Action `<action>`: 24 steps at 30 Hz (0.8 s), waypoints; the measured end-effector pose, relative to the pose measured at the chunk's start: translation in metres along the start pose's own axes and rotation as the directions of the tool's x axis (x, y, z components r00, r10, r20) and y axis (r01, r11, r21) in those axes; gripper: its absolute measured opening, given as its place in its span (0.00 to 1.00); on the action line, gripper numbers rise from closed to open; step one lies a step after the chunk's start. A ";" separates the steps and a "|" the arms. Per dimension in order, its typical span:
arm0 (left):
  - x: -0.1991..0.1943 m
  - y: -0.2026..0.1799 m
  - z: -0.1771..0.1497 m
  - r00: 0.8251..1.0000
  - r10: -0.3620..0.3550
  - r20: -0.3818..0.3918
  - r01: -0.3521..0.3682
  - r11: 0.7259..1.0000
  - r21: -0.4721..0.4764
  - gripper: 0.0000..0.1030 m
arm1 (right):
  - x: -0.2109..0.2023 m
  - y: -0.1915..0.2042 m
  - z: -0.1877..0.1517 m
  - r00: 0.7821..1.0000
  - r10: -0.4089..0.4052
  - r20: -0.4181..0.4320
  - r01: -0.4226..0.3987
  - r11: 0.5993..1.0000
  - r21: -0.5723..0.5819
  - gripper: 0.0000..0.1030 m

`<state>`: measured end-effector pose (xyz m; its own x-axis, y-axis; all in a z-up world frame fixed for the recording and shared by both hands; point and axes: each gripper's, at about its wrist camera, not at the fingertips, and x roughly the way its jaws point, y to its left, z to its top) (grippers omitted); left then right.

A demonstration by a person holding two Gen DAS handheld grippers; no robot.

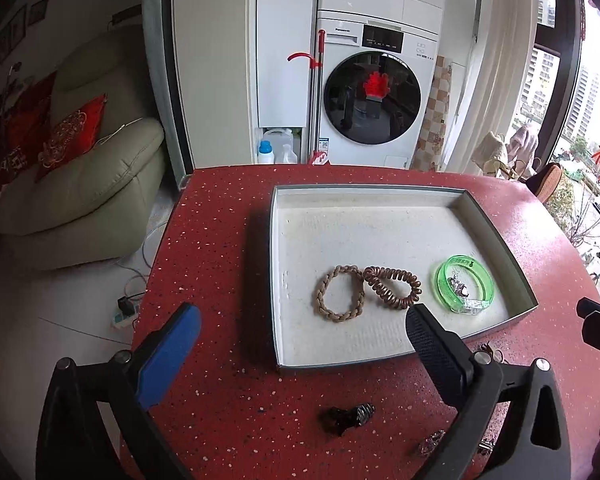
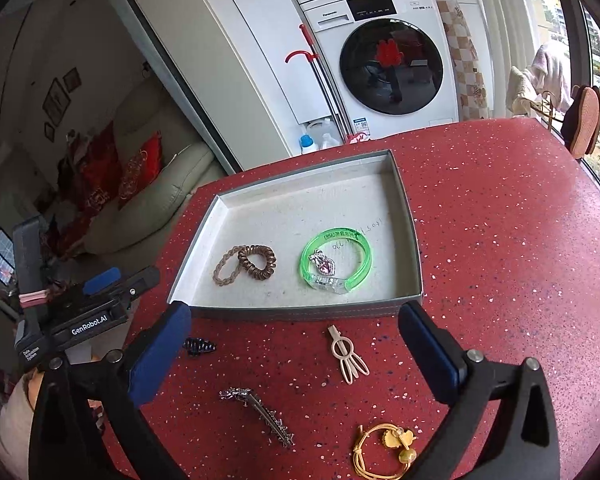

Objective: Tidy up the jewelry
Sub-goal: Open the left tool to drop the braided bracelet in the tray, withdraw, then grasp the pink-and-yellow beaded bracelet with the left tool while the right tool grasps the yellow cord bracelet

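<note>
The tray (image 2: pixel 404 216) held a braided band (image 2: pixel 226 268), a coil tie (image 2: pixel 258 262), a green bangle (image 2: pixel 336 260) and a pendant (image 2: pixel 323 265). The left gripper (image 1: pixel 302 330) and right gripper (image 2: pixel 294 330) were both spread wide, holding nothing.

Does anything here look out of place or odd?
Nothing is damaged or spilled. Four pieces lie outside the tray, on the table: a dark clip, a beige clip, a silver barrette and a yellow cord. A pink pendant sits inside the green bangle.

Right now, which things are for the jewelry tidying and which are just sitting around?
For the job: tray, green bangle, brown ties, beige clip, silver clip, dark clip, yellow tie.
Just around: washer, sofa, bottles.
</note>
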<state>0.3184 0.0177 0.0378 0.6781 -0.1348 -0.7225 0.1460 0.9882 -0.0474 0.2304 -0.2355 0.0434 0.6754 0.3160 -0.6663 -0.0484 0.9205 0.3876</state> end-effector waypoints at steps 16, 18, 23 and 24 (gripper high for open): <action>-0.080 -0.010 -0.069 0.996 0.065 0.062 -0.068 0.997 0.044 1.00 | -0.063 0.005 -0.038 0.999 -0.016 0.043 0.018 0.999 -0.043 1.00; -0.082 -0.014 -0.082 0.999 0.043 0.032 -0.045 0.997 0.058 1.00 | -0.064 0.000 -0.045 0.999 -0.028 0.020 0.029 0.999 -0.046 1.00; -0.083 -0.028 -0.115 0.999 -0.011 -0.039 0.013 0.999 0.052 1.00 | -0.058 -0.018 -0.070 0.996 -0.066 -0.057 0.064 0.998 -0.027 1.00; -0.082 -0.032 -0.122 0.998 -0.018 -0.053 0.021 0.999 0.050 1.00 | -0.057 -0.021 -0.075 0.994 -0.081 -0.073 0.079 0.997 -0.028 1.00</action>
<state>0.1696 0.0062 0.0144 0.6363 -0.1484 -0.7570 0.1959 0.9802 -0.0275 0.1380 -0.2554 0.0252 0.6215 0.2568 -0.7401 -0.0158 0.9487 0.3159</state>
